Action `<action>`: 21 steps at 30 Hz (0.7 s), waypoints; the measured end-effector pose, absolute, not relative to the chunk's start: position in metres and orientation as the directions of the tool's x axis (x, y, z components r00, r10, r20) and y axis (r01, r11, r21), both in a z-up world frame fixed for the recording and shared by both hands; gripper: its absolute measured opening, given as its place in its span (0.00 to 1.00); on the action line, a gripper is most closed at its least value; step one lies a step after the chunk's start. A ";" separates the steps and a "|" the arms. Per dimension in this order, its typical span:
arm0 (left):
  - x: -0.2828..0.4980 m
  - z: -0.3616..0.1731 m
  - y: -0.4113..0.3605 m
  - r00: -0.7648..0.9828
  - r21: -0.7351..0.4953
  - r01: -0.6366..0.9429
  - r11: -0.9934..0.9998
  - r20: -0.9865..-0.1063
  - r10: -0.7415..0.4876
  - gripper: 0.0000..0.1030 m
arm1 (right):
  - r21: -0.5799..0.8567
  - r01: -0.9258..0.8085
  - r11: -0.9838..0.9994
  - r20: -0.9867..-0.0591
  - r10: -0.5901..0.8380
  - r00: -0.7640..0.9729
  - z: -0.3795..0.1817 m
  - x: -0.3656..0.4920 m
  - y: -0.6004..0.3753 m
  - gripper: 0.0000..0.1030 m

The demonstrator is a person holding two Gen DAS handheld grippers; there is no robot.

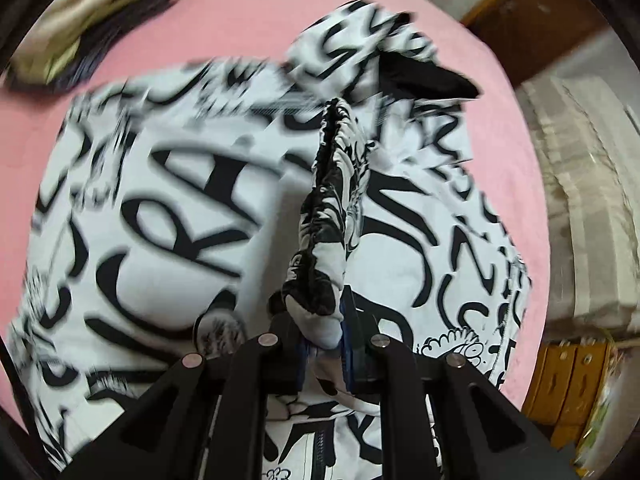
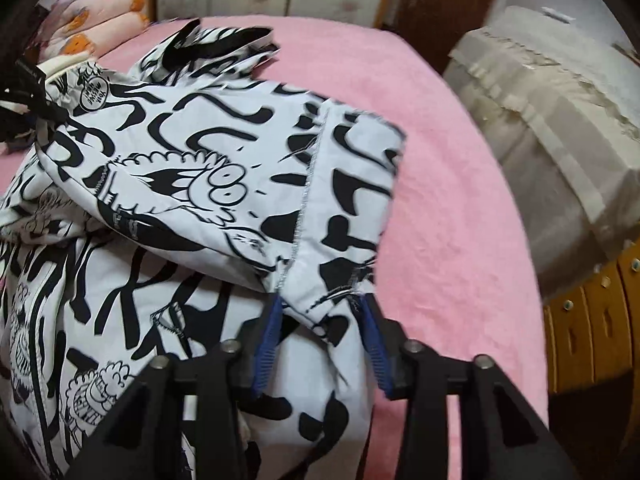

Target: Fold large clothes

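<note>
A large white jacket (image 1: 168, 208) with black graffiti print lies on a pink bed sheet (image 1: 248, 12). My left gripper (image 1: 325, 344) is shut on the jacket's gathered elastic cuff (image 1: 332, 216), which stands up from between the blue pads. In the right wrist view the same jacket (image 2: 192, 176) lies partly folded, with its black-lined hood (image 2: 216, 40) at the far end. My right gripper (image 2: 322, 332) has its blue pads (image 2: 267, 344) set apart, with a fold of the jacket's fabric lying between them.
A stack of folded clothes (image 1: 80, 20) sits at the bed's far left corner. A rolled pink and orange blanket (image 2: 100, 24) lies at the head. A taped grey bundle (image 2: 540, 128) and a wooden cabinet (image 2: 592, 320) stand to the right of the bed.
</note>
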State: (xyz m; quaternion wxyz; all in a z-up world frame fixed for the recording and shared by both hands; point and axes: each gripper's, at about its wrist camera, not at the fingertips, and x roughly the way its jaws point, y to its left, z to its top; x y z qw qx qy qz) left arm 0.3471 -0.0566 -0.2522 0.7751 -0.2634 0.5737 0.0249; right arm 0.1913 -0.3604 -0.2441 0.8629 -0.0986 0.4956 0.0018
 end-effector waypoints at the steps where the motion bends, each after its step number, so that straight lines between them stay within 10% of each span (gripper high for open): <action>1: 0.344 -0.259 -0.054 0.329 -0.379 -0.362 0.852 -0.907 -0.264 0.11 | -0.173 -0.112 0.979 -0.858 -0.094 0.505 -0.247 0.192 -0.360 0.25; 5: 0.329 -0.284 -0.050 0.294 -0.391 -0.429 0.815 -0.913 -0.283 0.11 | -0.125 -0.073 0.989 -0.875 -0.076 0.477 -0.255 0.189 -0.375 0.10; 21: 0.343 -0.314 -0.049 0.295 -0.362 -0.450 0.816 -0.923 -0.247 0.26 | 0.070 0.158 0.985 -0.925 0.005 0.379 -0.277 0.201 -0.414 0.10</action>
